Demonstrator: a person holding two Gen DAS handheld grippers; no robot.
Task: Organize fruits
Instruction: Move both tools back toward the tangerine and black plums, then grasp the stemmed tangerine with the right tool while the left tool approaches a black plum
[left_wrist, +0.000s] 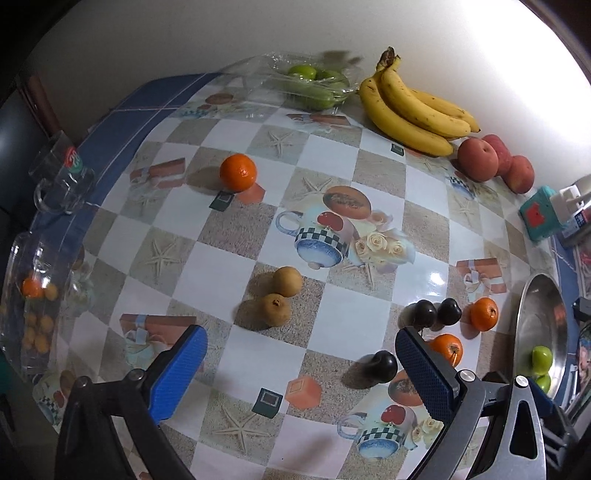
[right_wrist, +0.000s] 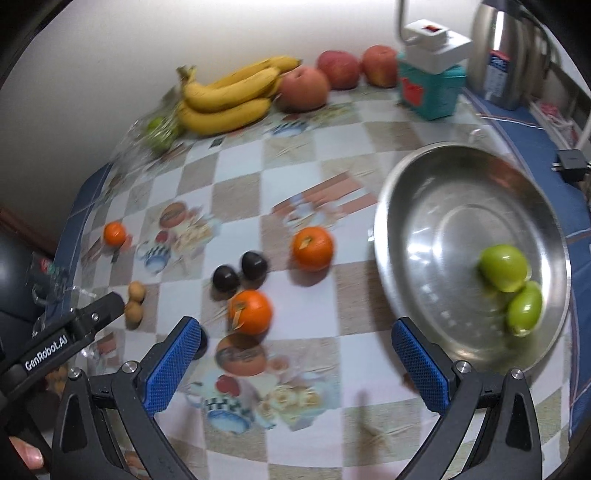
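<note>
My left gripper (left_wrist: 301, 373) is open and empty above the table, near two brown fruits (left_wrist: 280, 295) and a dark fruit (left_wrist: 384, 363). Two more dark fruits (left_wrist: 437, 314) and two oranges (left_wrist: 484, 314) lie to its right; another orange (left_wrist: 238, 172) lies farther back. My right gripper (right_wrist: 295, 363) is open and empty, just in front of an orange (right_wrist: 250, 312). A steel bowl (right_wrist: 443, 192) on the right holds two green fruits (right_wrist: 511, 284). Bananas (right_wrist: 229, 98) and red apples (right_wrist: 338, 70) lie along the wall. The left gripper's body (right_wrist: 74, 328) shows at the left.
A clear tray of green fruits (left_wrist: 314, 83) sits at the back. A glass mug (left_wrist: 61, 181) and a glass bowl (left_wrist: 33, 302) with small orange fruits stand at the left edge. A teal box (right_wrist: 430, 86), a white plug, a steel kettle (right_wrist: 506, 51) and a black adapter (right_wrist: 572, 164) stand at the right.
</note>
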